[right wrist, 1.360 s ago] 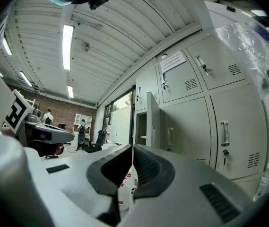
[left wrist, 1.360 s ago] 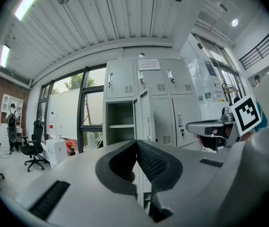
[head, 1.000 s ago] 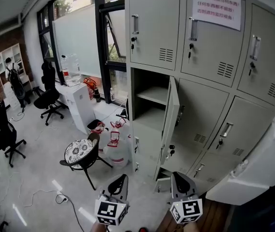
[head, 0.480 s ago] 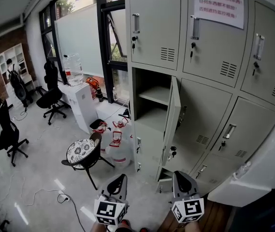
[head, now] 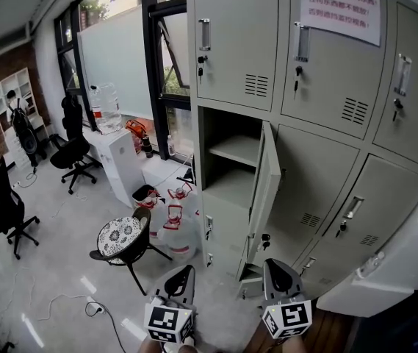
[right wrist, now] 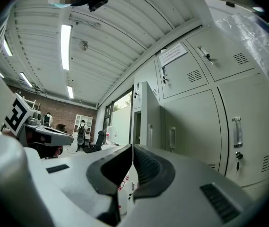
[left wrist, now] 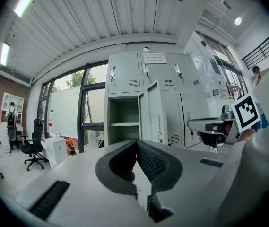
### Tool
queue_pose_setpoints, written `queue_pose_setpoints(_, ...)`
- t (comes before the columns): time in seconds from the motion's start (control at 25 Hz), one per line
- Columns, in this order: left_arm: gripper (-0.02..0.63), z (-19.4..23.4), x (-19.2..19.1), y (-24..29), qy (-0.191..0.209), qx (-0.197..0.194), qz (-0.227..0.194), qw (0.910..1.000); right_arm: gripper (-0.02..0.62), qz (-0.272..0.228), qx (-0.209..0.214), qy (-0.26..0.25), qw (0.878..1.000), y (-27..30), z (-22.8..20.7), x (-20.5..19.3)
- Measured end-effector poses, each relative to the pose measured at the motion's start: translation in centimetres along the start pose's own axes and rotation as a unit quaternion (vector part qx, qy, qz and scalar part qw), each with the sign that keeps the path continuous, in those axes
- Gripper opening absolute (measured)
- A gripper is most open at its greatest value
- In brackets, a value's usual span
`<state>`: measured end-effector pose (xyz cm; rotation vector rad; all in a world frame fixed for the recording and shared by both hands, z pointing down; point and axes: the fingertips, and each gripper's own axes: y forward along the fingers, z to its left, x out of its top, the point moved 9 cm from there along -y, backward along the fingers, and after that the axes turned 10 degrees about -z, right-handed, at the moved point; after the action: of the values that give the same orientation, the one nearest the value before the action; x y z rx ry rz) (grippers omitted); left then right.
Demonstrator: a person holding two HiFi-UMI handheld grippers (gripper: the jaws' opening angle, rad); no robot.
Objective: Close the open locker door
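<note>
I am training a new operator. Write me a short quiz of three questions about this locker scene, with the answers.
1. True or false: the paper notice is stuck on the open locker door.
2. What do the left gripper and the right gripper hold? A) a key B) nothing, both are shut C) a bottle
3. Fill in: inside the open compartment there is one ___.
Key: 1 false; 2 B; 3 shelf.
</note>
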<state>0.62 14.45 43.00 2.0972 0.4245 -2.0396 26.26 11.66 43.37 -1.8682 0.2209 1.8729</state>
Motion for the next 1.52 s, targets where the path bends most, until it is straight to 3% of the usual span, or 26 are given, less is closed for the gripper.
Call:
queue_pose_setpoints(0.28,0.021,2.0,-0.6,3.8,-0.006,-0.021,0.006,0.9997,0.032,0.007,0.0,0.001,1.0,3.2,-0.6,-0.9)
queue_pose_setpoints(0.56,0.021,3.2,-1.0,7.6,-0.009,-0.045,0.013,0.9989,0.162,0.017,0.008,0.02,1.0,6.2,-1.9,-1.8)
queue_pose_setpoints(0.84,0.021,4.3,-1.6,10.2,-0.016,-0.059,0.028,0.9978,0.241,0.025,0.0,0.029,0.999,8.6,-2.7,-2.5)
queue_pose_setpoints(1.0,0.021,4.7,-1.7,11.2,-0.018,-0.062,0.028,0.9975,0.241,0.029,0.001,0.031,0.999,9.5,-2.8,-2.7)
queue_pose_setpoints(1.28,0.021,5.7,-1.8,11.8,-0.028,-0.061,0.044,0.9968,0.169,0.027,0.003,0.031,0.999,10.5,-2.5,-2.6)
queue_pose_setpoints(1.52,0.021,6.7,-2.1,12.3,-0.023,-0.054,0.03,0.9978,0.153,0.031,0.039,0.032,0.998,11.6,-1.4,-2.7)
